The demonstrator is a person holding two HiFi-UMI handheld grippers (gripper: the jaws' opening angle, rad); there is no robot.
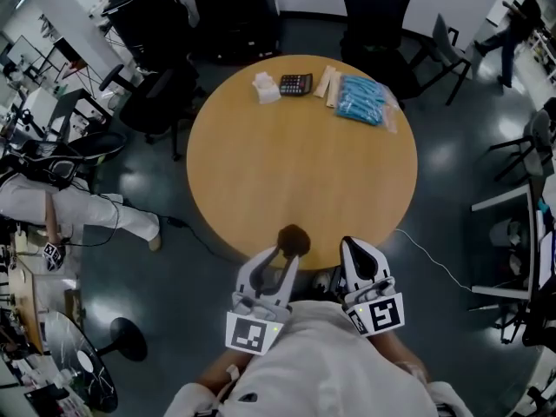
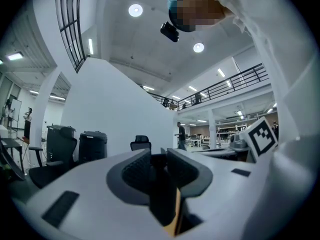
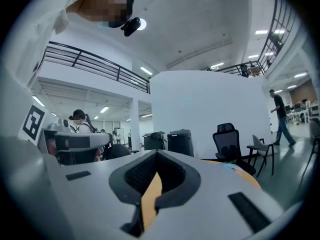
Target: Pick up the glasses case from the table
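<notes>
The glasses case (image 1: 295,238) is a dark brown rounded thing held just above the near rim of the round wooden table (image 1: 295,163). My left gripper (image 1: 291,250) is shut on it. In the left gripper view the case (image 2: 159,189) fills the gap between the two ribbed pads as a dark mass, with the left gripper (image 2: 159,156) pointing level into the room. My right gripper (image 1: 349,243) hovers beside it to the right, jaws together and holding nothing. In the right gripper view its tips (image 3: 156,156) meet, with the table showing below.
At the table's far edge lie a crumpled white tissue (image 1: 266,87), a calculator (image 1: 295,84), a pale wooden pack (image 1: 327,85) and a blue packet (image 1: 360,99). Black office chairs (image 1: 373,11) ring the table. A seated person (image 1: 52,207) is at the left.
</notes>
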